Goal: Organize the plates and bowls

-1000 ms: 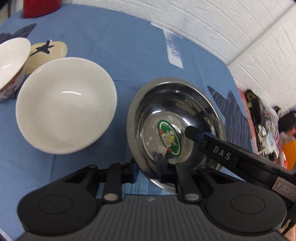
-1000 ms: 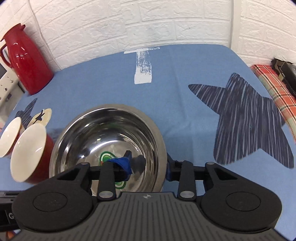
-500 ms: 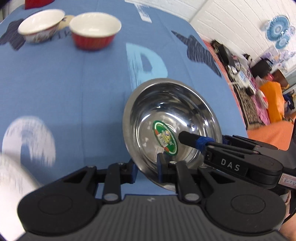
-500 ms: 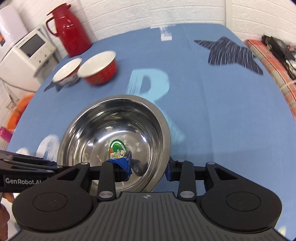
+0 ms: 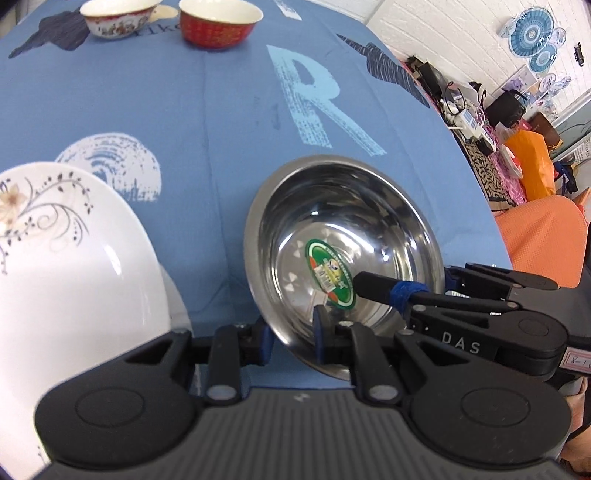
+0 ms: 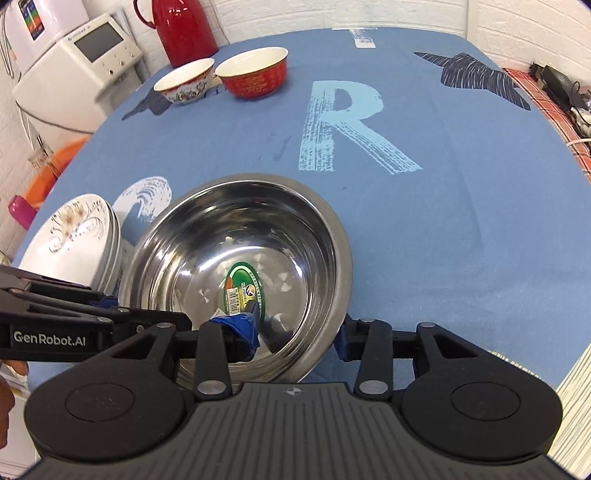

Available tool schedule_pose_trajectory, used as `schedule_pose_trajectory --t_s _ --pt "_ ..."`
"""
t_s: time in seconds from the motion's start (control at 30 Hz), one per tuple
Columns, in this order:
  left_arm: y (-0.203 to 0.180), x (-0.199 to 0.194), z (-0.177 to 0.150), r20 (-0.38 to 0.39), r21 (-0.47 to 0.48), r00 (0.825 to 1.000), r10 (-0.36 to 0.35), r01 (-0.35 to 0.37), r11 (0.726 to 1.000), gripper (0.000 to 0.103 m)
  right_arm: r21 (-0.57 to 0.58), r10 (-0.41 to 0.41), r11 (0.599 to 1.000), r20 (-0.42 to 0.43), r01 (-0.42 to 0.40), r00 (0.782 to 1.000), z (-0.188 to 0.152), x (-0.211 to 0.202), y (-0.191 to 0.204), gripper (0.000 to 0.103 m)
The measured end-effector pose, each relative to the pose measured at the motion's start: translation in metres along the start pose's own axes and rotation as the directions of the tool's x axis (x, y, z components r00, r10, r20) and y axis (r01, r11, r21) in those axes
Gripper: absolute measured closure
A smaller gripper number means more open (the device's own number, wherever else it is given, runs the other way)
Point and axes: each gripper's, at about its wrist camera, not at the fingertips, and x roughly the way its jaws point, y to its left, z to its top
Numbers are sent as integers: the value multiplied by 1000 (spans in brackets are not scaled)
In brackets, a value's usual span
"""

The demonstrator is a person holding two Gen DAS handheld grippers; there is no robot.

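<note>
A steel bowl (image 5: 343, 229) with a green sticker inside is held by both grippers at its near rim. My left gripper (image 5: 291, 334) is shut on the rim's left side, one finger inside and one outside. My right gripper (image 6: 293, 334) is shut on the steel bowl (image 6: 236, 258) from the other side, its blue-taped finger (image 6: 240, 328) inside. A stack of white flowered plates (image 6: 74, 240) stands just left of the bowl, and the top plate (image 5: 74, 266) fills the left of the left wrist view. A red bowl (image 6: 255, 72) and a white patterned bowl (image 6: 184, 79) sit far back.
A blue tablecloth with a pale letter R (image 6: 347, 125) covers the table. A red thermos (image 6: 184, 29) and a white appliance (image 6: 74, 62) stand beyond the far left edge. An orange chair (image 5: 543, 236) and clutter lie off the table's right side.
Both grippers have carried the steel bowl from beside the red bowl at the back to the near part of the table, next to the white plates. Both grips are unchanged.
</note>
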Motion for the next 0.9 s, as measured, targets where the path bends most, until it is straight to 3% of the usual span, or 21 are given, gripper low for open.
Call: schedule_pose_trajectory --t_s 0.1,0.33,0.4,0.47,0.5,0.6,0.73,0.9 --pt "-2 5 -2 -23 19 1000 -18 18 1000 89 -3 -4 1000 -48 4 999 -5 1 -3 77" --pt "-8 11 -7 -26 46 999 -34 35 998 89 -7 -20 1000 -43 19 999 -12 -5 -7 76" --pt "-5 9 -6 -31 44 999 -32 33 998 82 9 -9 1000 -53 10 999 -9 -6 -7 76" --pt "-3 5 -3 -33 56 997 -64 65 996 49 43 8 999 -30 -6 1000 -5 -10 -11 76" --pt "-4 1 -1 -33 58 995 -93 95 994 46 51 4 999 -17 -3 1000 -2 -13 -13 77" --pt "-9 -13 3 -10 98 997 -76 77 992 44 75 -29 997 25 27 999 6 -24 -21 77" --pt "0 -31 9 -65 80 986 -151 156 984 44 122 -49 992 76 39 996 14 -39 -36 77" --pt "20 -80 37 88 94 989 -117 109 990 42 168 -65 985 141 41 988 35 -45 -51 76"
